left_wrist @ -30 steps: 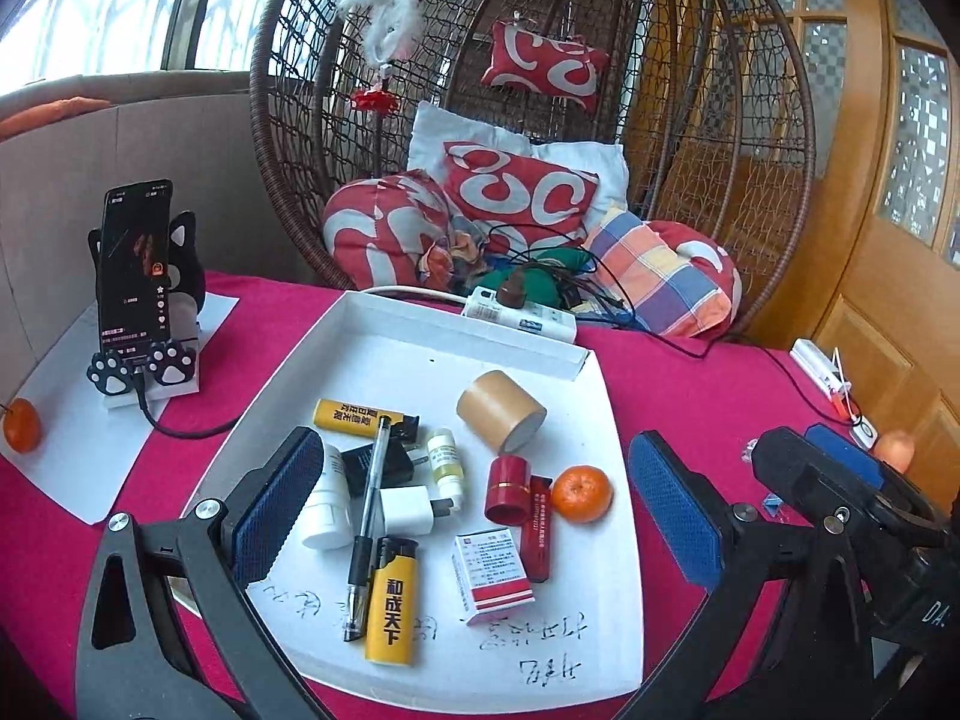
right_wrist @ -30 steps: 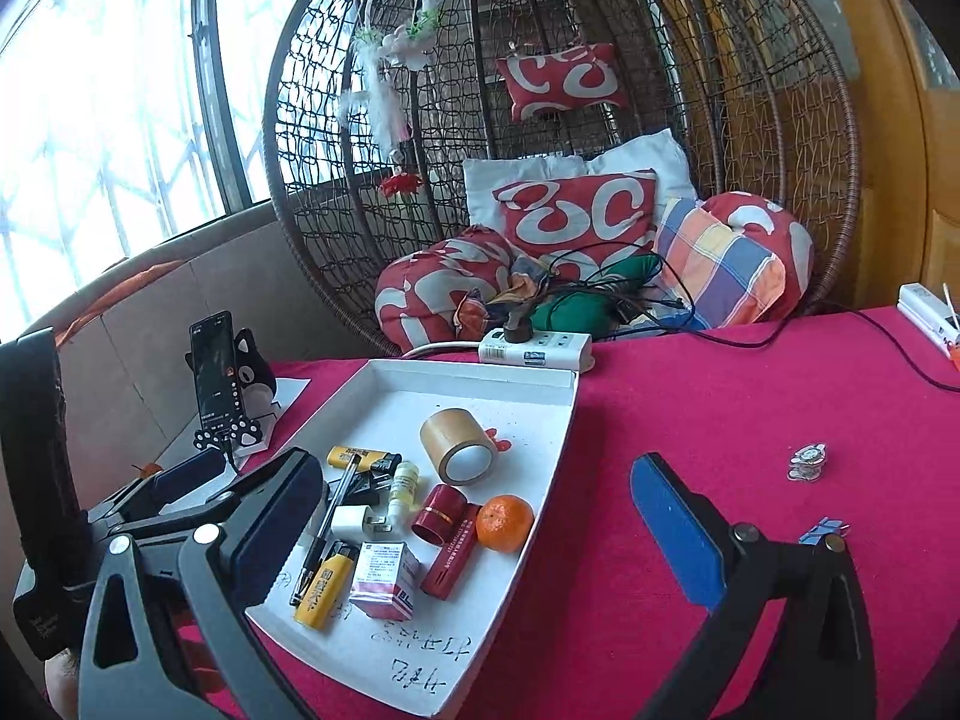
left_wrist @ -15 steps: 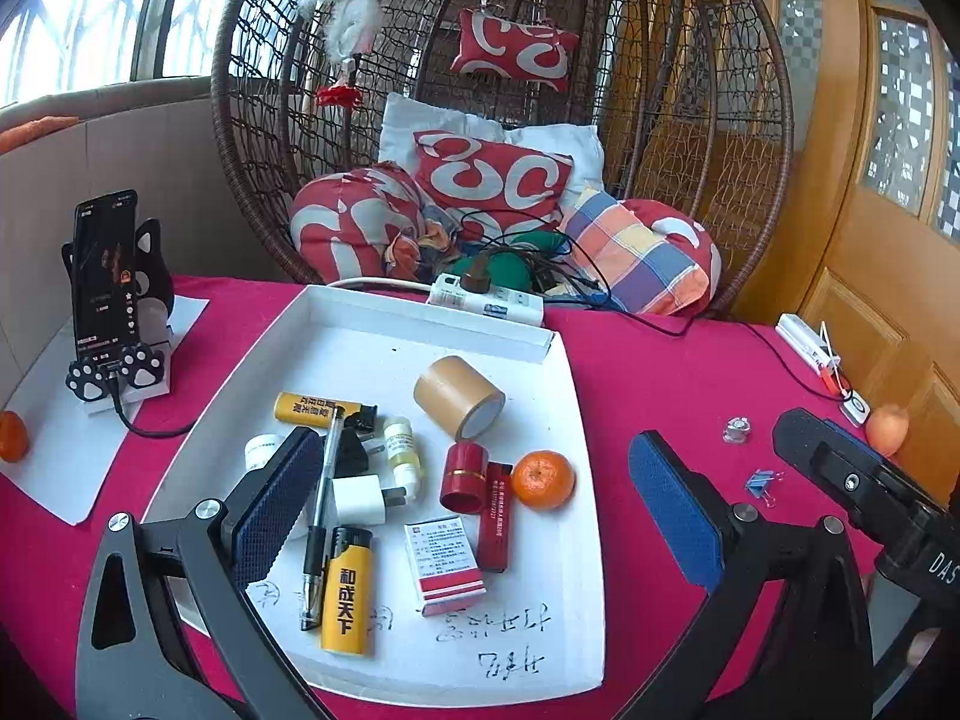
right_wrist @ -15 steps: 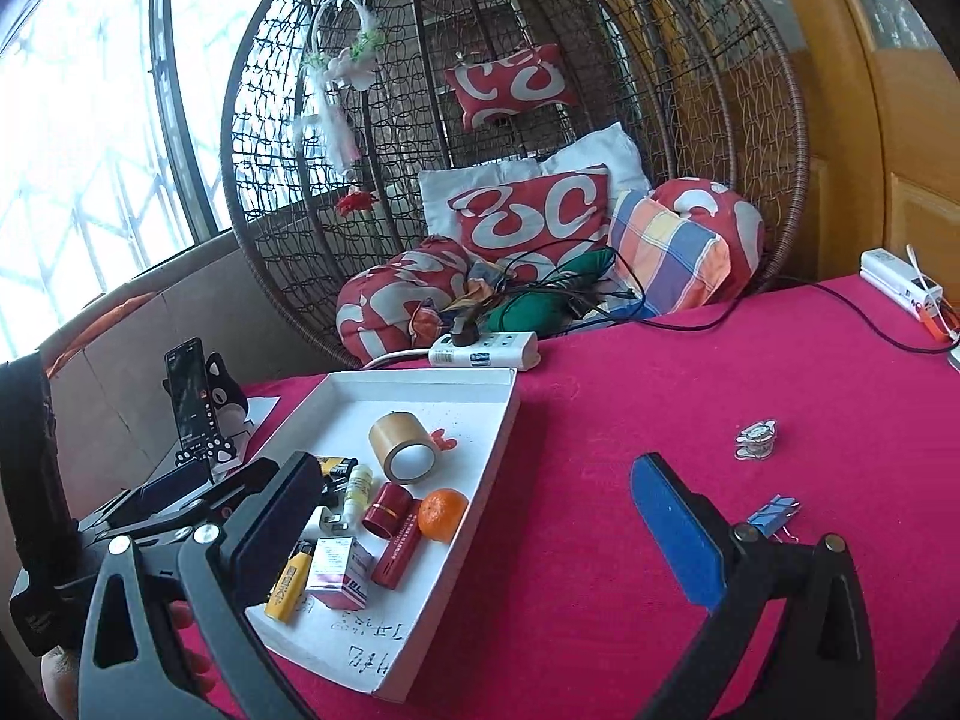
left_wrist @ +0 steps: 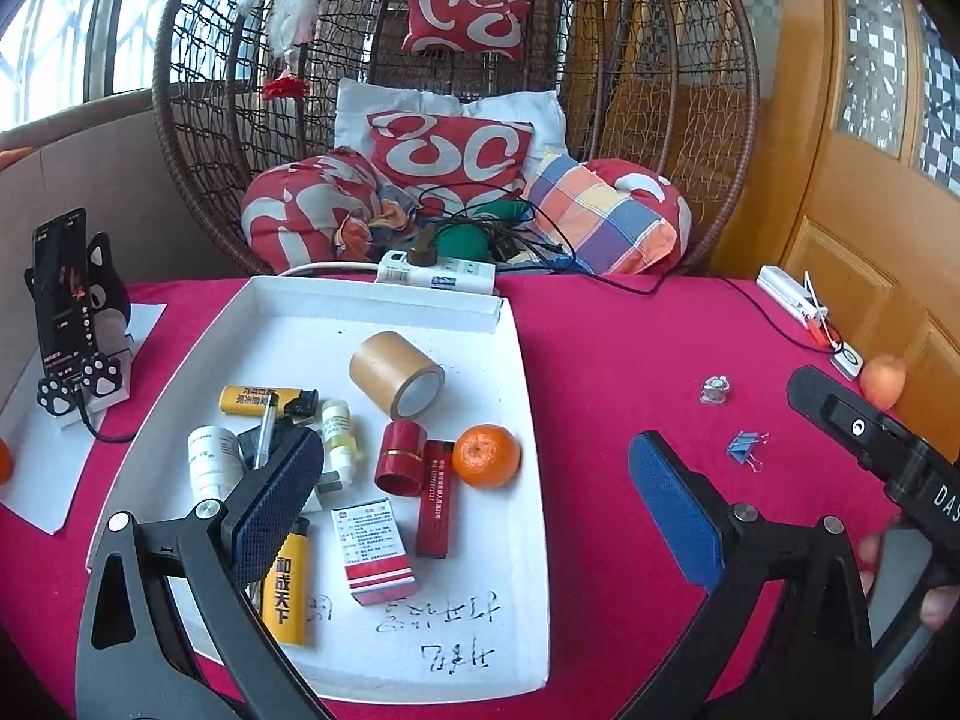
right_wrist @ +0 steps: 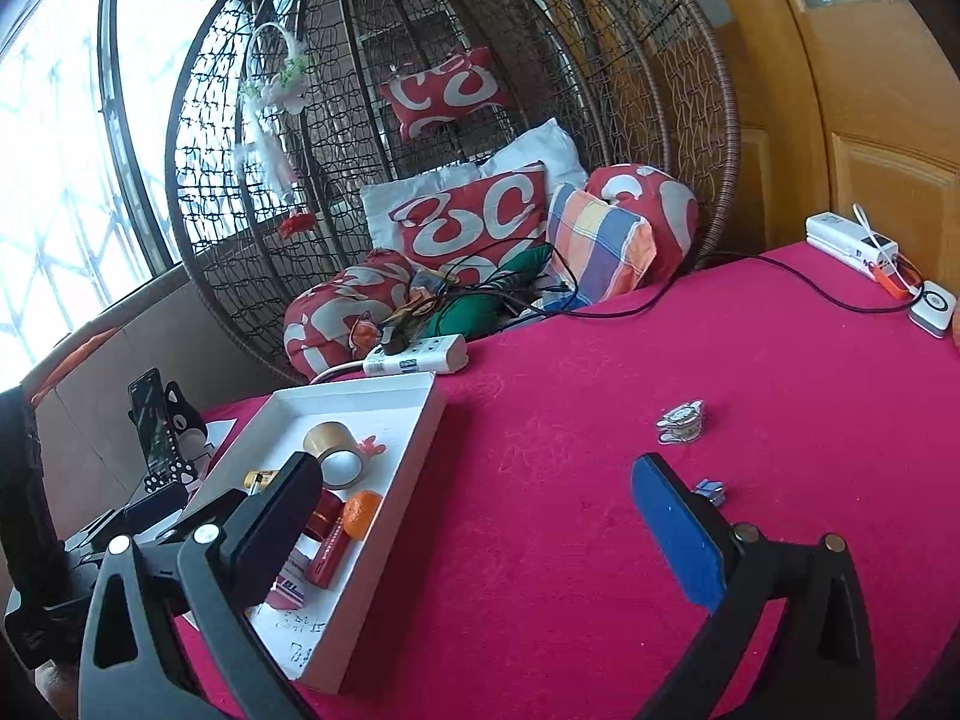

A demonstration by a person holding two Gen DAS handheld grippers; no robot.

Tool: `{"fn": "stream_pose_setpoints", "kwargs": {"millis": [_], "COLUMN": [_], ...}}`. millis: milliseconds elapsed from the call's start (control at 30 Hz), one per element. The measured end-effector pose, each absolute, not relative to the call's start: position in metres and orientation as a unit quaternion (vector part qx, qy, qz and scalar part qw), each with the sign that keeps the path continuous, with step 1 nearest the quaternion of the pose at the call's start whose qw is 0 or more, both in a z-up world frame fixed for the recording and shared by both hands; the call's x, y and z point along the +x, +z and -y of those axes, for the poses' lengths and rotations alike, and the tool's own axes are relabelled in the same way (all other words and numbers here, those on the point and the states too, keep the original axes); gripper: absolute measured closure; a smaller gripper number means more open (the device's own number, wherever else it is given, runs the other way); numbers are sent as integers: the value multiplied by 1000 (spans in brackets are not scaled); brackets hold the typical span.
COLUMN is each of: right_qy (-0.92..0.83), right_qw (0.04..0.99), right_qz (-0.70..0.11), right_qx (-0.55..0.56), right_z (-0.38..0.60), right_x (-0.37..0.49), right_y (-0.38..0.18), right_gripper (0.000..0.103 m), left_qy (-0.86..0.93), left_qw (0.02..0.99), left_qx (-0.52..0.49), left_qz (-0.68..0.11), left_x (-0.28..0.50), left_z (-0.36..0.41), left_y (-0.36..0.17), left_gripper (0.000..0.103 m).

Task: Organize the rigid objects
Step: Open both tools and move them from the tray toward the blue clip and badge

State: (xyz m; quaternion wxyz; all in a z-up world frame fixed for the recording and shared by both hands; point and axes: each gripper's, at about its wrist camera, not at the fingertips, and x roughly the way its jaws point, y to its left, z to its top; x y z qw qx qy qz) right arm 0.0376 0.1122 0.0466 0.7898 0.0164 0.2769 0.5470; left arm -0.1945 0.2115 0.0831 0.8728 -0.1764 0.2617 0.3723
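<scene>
Clip (right_wrist: 710,489), blue, lies on the cloth at one o'clock, just beyond my right gripper (right_wrist: 480,516), both jaws wide and empty, left gripper (left_wrist: 474,516) farther off.

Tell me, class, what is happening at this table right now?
A person holds two grippers over a red-covered table. The left gripper and the right gripper are both open and hold nothing. A white tray already contains small items, while a blue binder clip and a small metal piece lie on the cloth outside it.
</scene>
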Motion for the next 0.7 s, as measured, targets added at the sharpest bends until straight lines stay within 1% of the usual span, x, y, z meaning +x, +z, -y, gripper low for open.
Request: {"fn": "stream_pose_setpoints", "kwargs": {"millis": [233, 367, 567, 700], "right_qy": [491, 432, 353, 343], "right_qw": [824, 849, 873, 870], "right_qz": [-282, -300, -329, -347], "right_qx": [34, 54, 69, 71], "right_z": [-76, -42, -6, -1], "right_x": [85, 124, 163, 170], "right_y": [33, 21, 0, -11], "right_gripper": [0, 0, 0, 0], "left_qy": [320, 280, 204, 166], "left_qw": [882, 888, 891, 899], "left_qx": [-186, -182, -164, -135], "left_qz": [-292, -318, -371, -383], "left_x": [-168, -143, -82, -33], "left_z": [-196, -180, -152, -136], "left_y": [70, 58, 37, 29], "left_gripper": [0, 0, 0, 0]}}
